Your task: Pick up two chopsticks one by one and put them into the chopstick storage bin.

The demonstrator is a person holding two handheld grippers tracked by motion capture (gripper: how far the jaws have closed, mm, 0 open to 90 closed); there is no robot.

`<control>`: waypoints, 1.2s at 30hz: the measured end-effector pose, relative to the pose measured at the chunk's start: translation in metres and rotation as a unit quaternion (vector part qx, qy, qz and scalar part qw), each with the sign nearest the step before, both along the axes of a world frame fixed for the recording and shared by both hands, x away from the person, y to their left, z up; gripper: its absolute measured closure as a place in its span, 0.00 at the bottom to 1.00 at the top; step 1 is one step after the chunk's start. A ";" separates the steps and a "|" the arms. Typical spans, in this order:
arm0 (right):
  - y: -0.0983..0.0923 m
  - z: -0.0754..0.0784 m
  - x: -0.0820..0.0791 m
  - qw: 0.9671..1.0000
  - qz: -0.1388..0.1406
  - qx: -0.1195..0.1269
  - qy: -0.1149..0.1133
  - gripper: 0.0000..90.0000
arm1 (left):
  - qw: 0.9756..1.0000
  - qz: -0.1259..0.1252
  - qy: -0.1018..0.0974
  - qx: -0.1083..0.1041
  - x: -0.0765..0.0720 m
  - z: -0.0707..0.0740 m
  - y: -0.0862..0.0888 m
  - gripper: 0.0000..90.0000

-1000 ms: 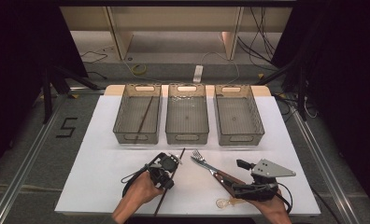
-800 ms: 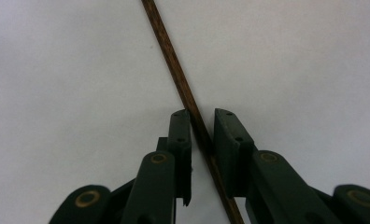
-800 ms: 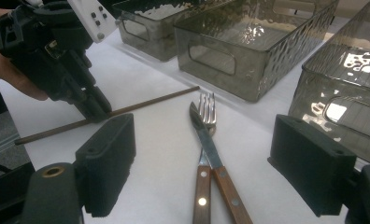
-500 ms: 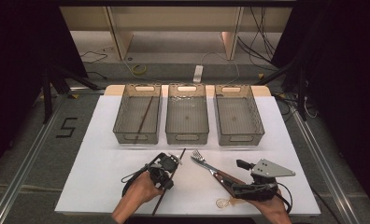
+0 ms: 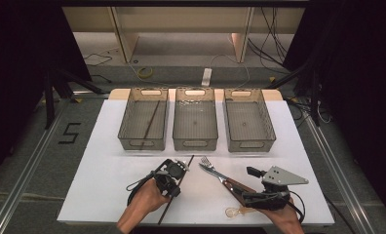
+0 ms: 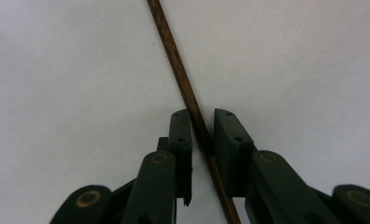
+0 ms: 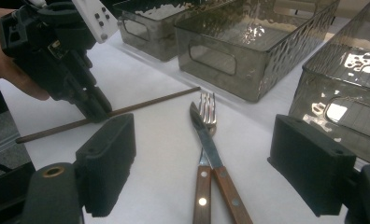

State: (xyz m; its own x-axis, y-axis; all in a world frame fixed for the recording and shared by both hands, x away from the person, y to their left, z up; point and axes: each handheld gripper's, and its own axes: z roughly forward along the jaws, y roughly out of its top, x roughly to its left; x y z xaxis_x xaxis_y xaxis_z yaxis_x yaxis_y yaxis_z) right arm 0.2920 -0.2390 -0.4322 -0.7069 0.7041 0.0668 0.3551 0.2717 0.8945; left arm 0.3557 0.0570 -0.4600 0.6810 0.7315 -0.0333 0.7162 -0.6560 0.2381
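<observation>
Nothing much shifts since a second back: both hands hold their spots, and only the left tongs [image 6: 202,126] have just been closing a touch around the chopstick [image 6: 183,79]. That dark stick lies on the white table [image 5: 108,170], running between the two pads, which sit narrow on either side of it; one pad seems to touch, but a firm pinch isn't clear yet. To do this well, I'd judge the pads should close square on the stick before any lift, so it doesn't roll or swing. Up at the far left, the left bin [image 5: 143,125] already holds a similar stick, a likely home for this one. Moving right, the middle bin [image 5: 195,125] and right bin [image 5: 248,126] are empty. Close to the stick's tip lie a fork [image 7: 208,109] and a knife [image 7: 210,149], crossing each other, worth avoiding on the lift. Farthest right, the right tongs [image 7: 211,163] rest wide apart, holding nothing.
</observation>
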 end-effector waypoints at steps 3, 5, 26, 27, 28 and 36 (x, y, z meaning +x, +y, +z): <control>0.000 0.000 0.000 1.000 0.000 0.000 0.000 0.26 | 1.000 0.004 -0.002 0.000 0.000 0.000 0.000 0.86; 0.000 0.000 0.000 1.000 0.000 0.000 -0.001 0.26 | 1.000 0.004 -0.001 0.001 0.001 0.000 0.001 0.87; 0.000 0.000 0.000 1.000 -0.002 0.000 -0.002 0.26 | 1.000 0.013 0.005 -0.008 0.004 0.000 0.005 0.91; -0.001 0.000 0.000 1.000 -0.002 -0.001 -0.002 0.26 | 1.000 0.012 0.008 -0.010 0.005 0.000 0.006 0.91; -0.001 0.000 0.000 1.000 -0.002 0.000 -0.002 0.26 | 1.000 0.012 0.008 -0.011 0.005 0.000 0.007 0.91; -0.001 0.000 0.000 1.000 -0.001 -0.001 -0.002 0.26 | 1.000 0.013 0.008 -0.011 0.006 0.000 0.008 0.93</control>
State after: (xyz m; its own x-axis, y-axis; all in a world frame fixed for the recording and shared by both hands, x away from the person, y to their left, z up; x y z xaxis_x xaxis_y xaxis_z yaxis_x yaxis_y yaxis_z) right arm 0.2921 -0.2396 -0.4320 -0.7053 0.7061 0.0630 0.3530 0.2728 0.8950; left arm 0.3615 0.0647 -0.4603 0.6614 0.7476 -0.0609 0.7366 -0.6319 0.2411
